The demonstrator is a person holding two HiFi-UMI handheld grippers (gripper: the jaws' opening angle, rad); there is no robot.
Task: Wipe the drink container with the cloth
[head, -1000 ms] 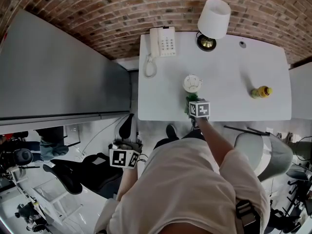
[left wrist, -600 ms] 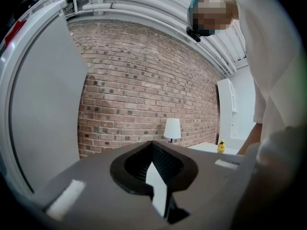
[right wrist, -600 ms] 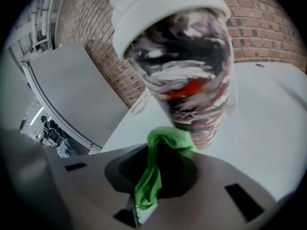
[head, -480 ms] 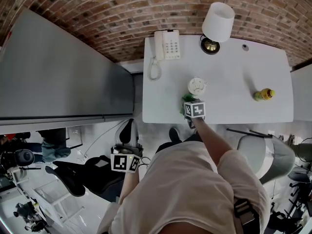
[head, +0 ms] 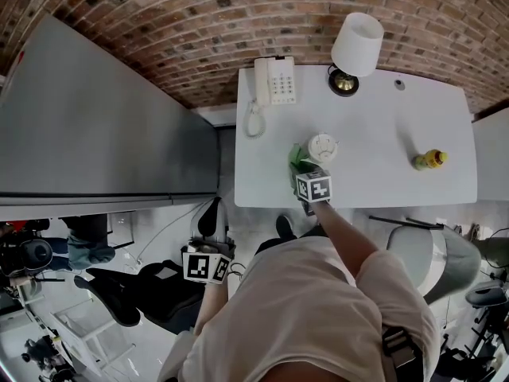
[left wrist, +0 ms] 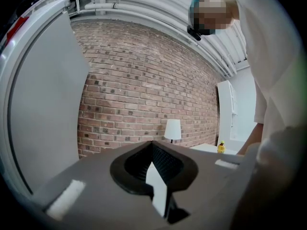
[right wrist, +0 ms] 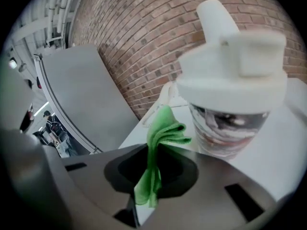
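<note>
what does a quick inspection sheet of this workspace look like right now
surface: white table, mostly bare
job's things: drink container upright, white lid on; green cloth beside it, contact unclear
clutter: telephone, lamp, yellow bottle
grippers: right gripper at the table's near edge, jaws shut on the cloth; left gripper off the table at the person's side, jaws together, nothing between
cables: coiled phone cord at the table's left edge
surroundings: brick wall, grey panel, chair

An office: white desk, telephone, lamp (brick wall behind).
</note>
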